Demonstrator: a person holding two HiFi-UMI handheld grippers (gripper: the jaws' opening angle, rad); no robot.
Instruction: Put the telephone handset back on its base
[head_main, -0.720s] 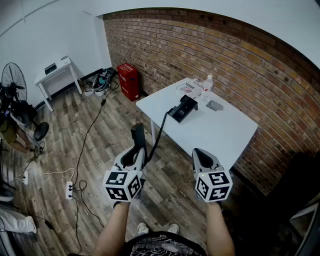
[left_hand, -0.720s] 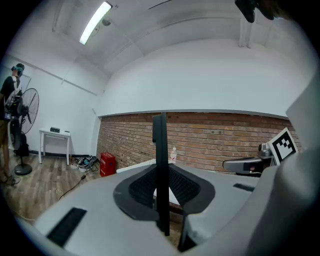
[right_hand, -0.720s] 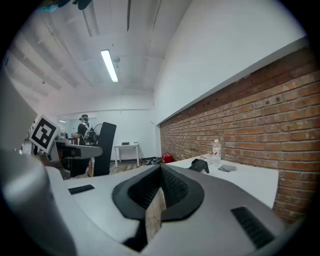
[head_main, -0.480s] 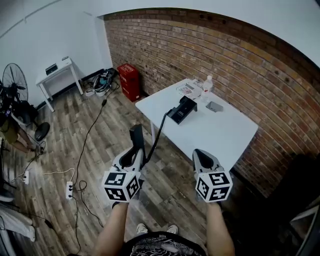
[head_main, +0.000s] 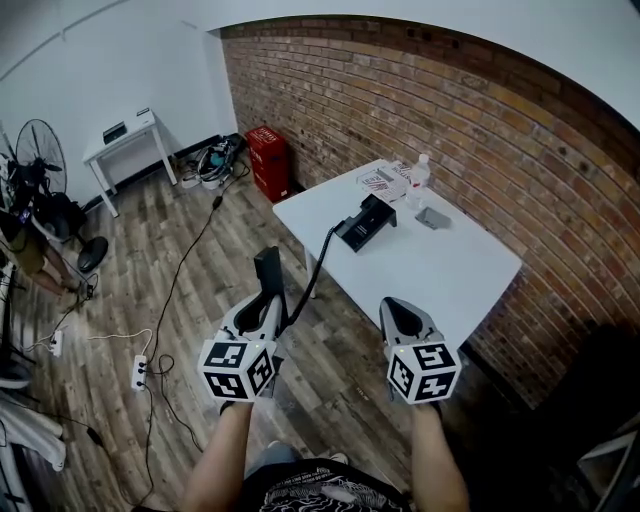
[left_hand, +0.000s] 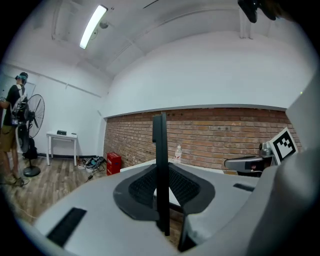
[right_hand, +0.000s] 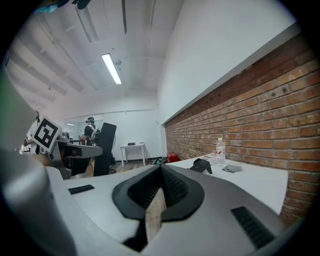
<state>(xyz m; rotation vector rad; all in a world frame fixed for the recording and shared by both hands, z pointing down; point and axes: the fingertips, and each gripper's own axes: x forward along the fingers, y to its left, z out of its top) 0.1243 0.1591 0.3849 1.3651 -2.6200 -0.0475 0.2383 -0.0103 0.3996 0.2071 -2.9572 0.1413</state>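
The handset (head_main: 268, 270) is clamped upright in the left gripper (head_main: 266, 304). The base (head_main: 366, 220) is seen at two o'clock from it, on the table (head_main: 440, 275). The right gripper (head_main: 398, 312) is held closed and empty.

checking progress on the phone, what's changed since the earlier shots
Little. The left gripper, with the handset upright in its jaws, drifted slightly left and down in the head view; the room's shift suggests the head turned too. Unchanged: left jaws shut on the handset, right gripper shut and empty, base on the table.

Water bottle (head_main: 419, 172) on the white table (head_main: 440, 265), red crate (head_main: 270, 163) against the brick wall (head_main: 480, 130)
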